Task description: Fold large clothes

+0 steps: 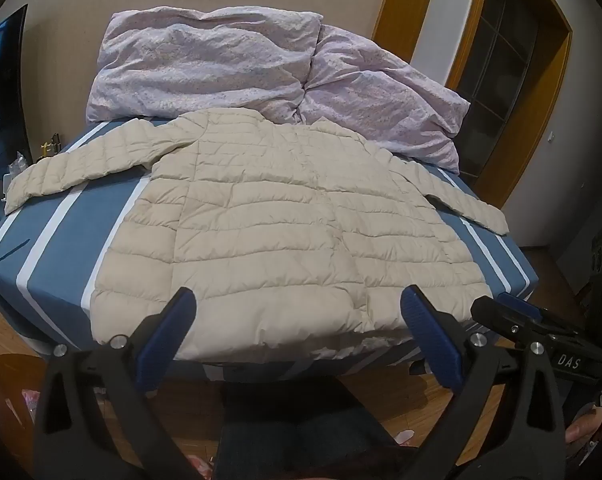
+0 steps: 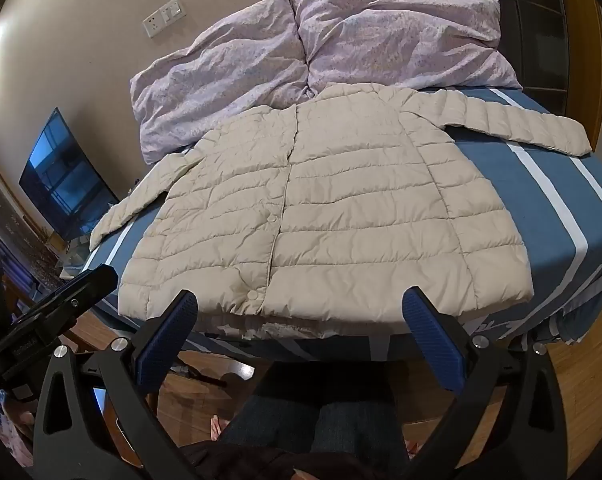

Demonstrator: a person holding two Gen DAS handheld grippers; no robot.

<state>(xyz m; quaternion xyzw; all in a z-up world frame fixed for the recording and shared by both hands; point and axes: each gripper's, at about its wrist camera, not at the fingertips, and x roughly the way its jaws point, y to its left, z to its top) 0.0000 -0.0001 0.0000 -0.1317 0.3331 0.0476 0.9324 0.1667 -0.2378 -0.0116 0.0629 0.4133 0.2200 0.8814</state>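
A cream quilted puffer jacket [image 1: 285,216] [image 2: 325,208] lies flat on the blue bed with white stripes [image 1: 101,220] [image 2: 549,216], front up, both sleeves spread out sideways. Its hem reaches the bed's near edge. My left gripper [image 1: 299,300] hovers open just short of the hem, nothing between its blue pads [image 1: 165,344]. My right gripper [image 2: 301,300] is likewise open in front of the hem, near the button placket, holding nothing. In the left wrist view the right gripper [image 1: 513,320] shows at the right; in the right wrist view the left one [image 2: 61,300] shows at the left.
A crumpled lilac duvet [image 1: 261,64] [image 2: 321,48] is piled at the bed's far end against the wall. A dark screen [image 2: 65,176] stands left of the bed. A wooden door frame [image 1: 541,92] is at the right. The person's legs [image 2: 321,420] stand on wooden floor below.
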